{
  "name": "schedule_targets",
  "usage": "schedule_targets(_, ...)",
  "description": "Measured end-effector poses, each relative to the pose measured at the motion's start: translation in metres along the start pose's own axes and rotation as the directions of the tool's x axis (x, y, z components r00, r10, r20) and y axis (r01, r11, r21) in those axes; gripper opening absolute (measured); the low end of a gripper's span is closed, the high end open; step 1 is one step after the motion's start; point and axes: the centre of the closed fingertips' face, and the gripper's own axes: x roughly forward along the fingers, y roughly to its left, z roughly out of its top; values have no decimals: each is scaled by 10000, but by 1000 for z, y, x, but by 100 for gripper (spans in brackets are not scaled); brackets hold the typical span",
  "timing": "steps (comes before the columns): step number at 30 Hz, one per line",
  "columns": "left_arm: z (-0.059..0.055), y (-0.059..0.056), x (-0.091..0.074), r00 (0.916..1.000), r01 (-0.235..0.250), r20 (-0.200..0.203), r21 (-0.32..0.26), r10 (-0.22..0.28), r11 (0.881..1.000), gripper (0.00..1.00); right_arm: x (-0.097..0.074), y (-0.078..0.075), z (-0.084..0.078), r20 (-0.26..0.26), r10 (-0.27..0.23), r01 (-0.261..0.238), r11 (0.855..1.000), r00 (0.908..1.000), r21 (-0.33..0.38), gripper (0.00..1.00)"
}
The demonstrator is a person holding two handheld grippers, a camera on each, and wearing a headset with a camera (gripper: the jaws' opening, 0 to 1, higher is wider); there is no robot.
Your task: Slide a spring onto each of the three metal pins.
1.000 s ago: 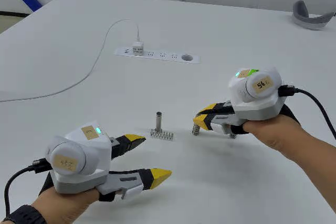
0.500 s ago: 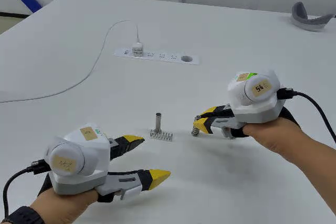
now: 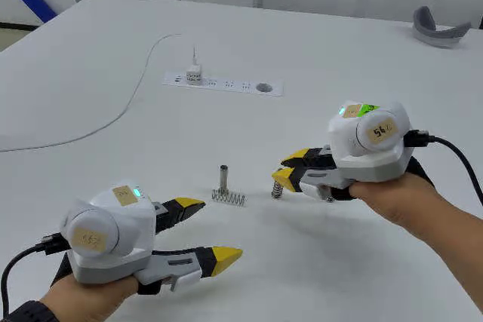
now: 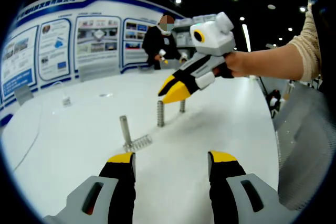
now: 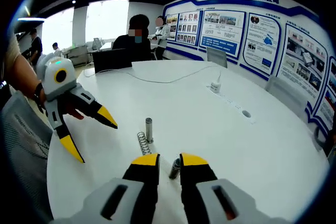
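mostly hidden beneath the barely parted right tool (image 3: 281, 170), one pin (image 4: 182, 106); left tool (image 3: 221, 226) wide open

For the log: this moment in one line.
left gripper open | right gripper open, near pin with spring | bare pin, loose spring beside
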Motion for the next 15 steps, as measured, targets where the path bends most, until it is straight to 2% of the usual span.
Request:
schedule_targets(8,0,1,-1,10000,-53,-19,19,53,10000,56,16,21,-2,-118,581,-583,9982,9982,-165,16)
schedule_targets(15,0,3,-2,10000,-98,-10,-10,98,10000,56,29,30,-6,-286,896,-902,9958,9956,-177,16)
